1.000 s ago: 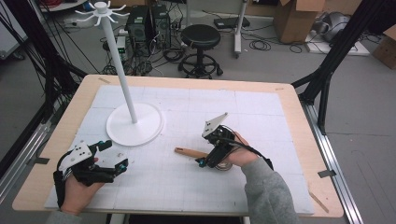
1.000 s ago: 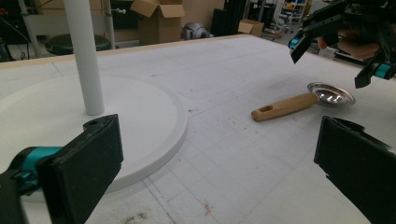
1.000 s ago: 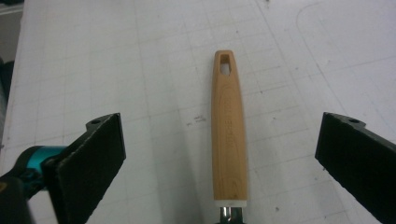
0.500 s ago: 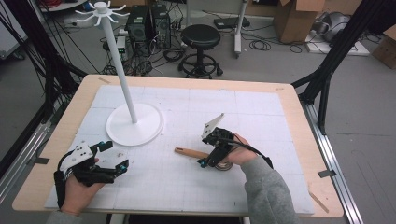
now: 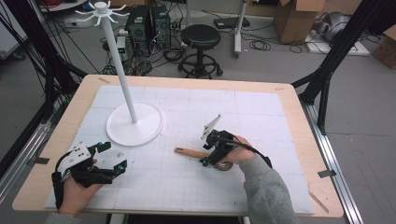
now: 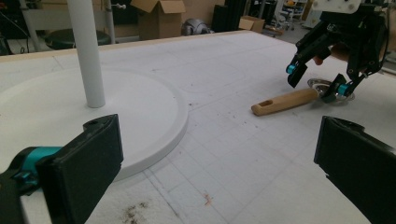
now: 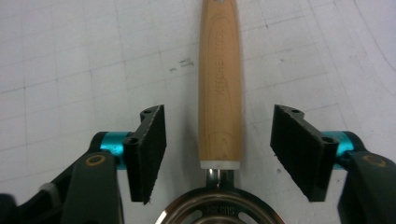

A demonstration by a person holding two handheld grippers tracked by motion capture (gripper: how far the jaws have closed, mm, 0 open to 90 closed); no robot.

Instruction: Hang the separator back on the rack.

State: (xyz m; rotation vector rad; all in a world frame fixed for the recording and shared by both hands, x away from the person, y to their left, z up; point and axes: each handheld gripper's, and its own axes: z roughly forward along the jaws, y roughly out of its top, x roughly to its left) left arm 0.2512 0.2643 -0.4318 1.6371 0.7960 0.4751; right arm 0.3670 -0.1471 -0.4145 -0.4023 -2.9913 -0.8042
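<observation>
Wooden-handled utensil (image 7: 220,88) on white tabletop (image 5: 280,116), right tool (image 7: 218,154) closing astride its handle without touching, left tool (image 6: 219,172) wide apart, white stand (image 5: 134,123) well clear.

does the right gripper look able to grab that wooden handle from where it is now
Probably yes. The right gripper has its fingers on either side of the wooden handle, just been closing, with gaps left on both sides and nothing between them and the wood.

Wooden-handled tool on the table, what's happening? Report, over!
Right gripper jaws just closing around wooden handle, pads not touching. Left gripper open, resting apart. Tool flat on mat; nothing in the way.
</observation>
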